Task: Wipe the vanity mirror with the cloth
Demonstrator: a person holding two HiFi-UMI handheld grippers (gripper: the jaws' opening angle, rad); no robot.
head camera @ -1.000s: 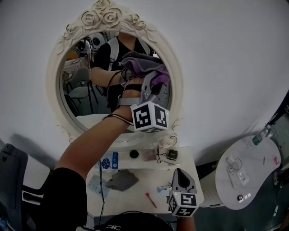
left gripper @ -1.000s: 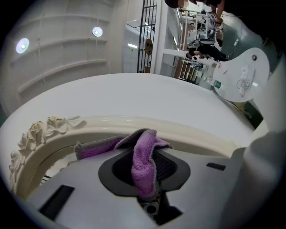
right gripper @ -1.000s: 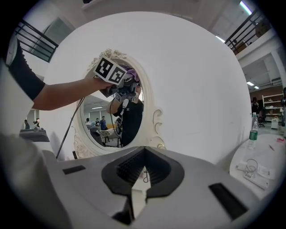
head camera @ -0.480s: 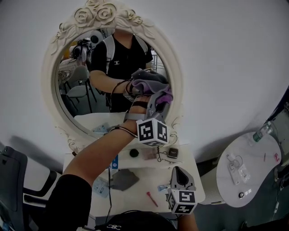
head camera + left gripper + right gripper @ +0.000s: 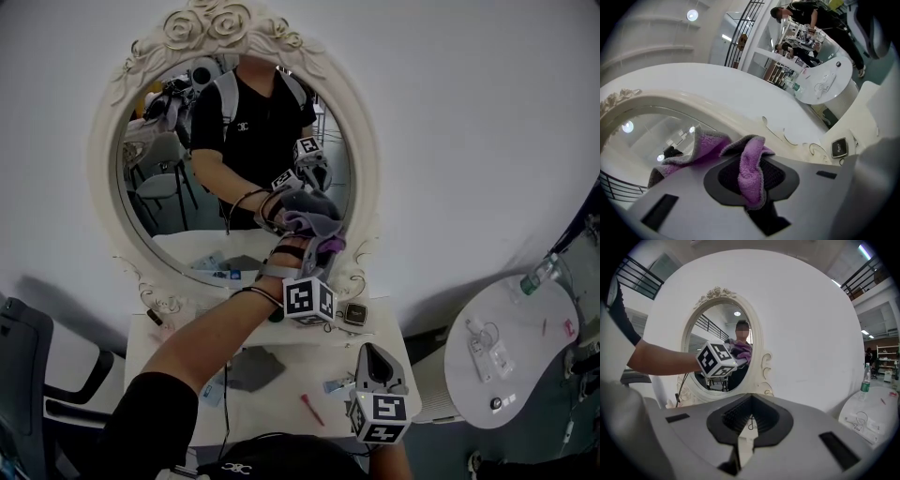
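Observation:
The vanity mirror (image 5: 178, 178) is an oval glass in a cream rose-carved frame (image 5: 366, 187) on the white wall. My left gripper (image 5: 317, 242) is shut on a purple and grey cloth (image 5: 314, 217) and holds it against the glass at the lower right, near the frame. In the left gripper view the cloth (image 5: 751, 171) is pinched between the jaws, with the frame (image 5: 693, 105) curving just beyond. My right gripper (image 5: 371, 358) hangs low over the vanity table, shut with nothing in it. From the right gripper view the mirror (image 5: 717, 333) and cloth (image 5: 743, 350) show ahead.
The white vanity table (image 5: 375, 337) carries small items: a grey rag (image 5: 253, 367), a red stick (image 5: 312, 412), a small square clock (image 5: 354, 314). A round white side table (image 5: 502, 352) with a bottle (image 5: 534, 277) stands right. A dark chair (image 5: 19, 347) is left.
My left gripper has slid the cloth down the right side of the glass, from the upper right to the lower right. The right gripper has stayed in place.

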